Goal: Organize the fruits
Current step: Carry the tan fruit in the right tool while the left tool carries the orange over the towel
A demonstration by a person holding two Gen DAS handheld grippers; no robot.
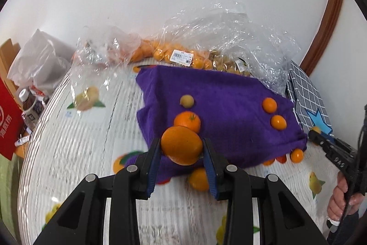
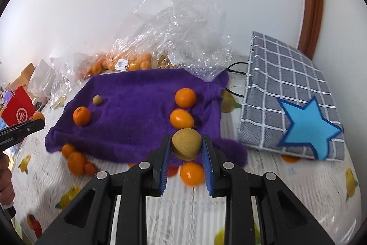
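Note:
My left gripper (image 1: 181, 145) is shut on an orange fruit (image 1: 181, 145), held above the near edge of the purple towel (image 1: 224, 107). On the towel lie an orange (image 1: 187, 121), a small tan fruit (image 1: 187, 100) and two small oranges (image 1: 269, 105) at the right. My right gripper (image 2: 186, 146) is shut on a tan-brown fruit (image 2: 186, 146) above the towel's (image 2: 137, 107) near right edge. Two oranges (image 2: 185, 97) lie just beyond it; another orange (image 2: 81, 116) and a small tan fruit (image 2: 97, 99) lie at the left.
Clear plastic bags (image 1: 183, 54) with several oranges and tan fruits lie behind the towel. A grey checked bag with a blue star (image 2: 291, 105) stands at the right. Loose oranges (image 2: 76, 161) lie on the patterned tablecloth (image 1: 80, 141) by the towel's front edge. A red box (image 1: 9, 121) and bottle (image 1: 29, 107) stand at the left.

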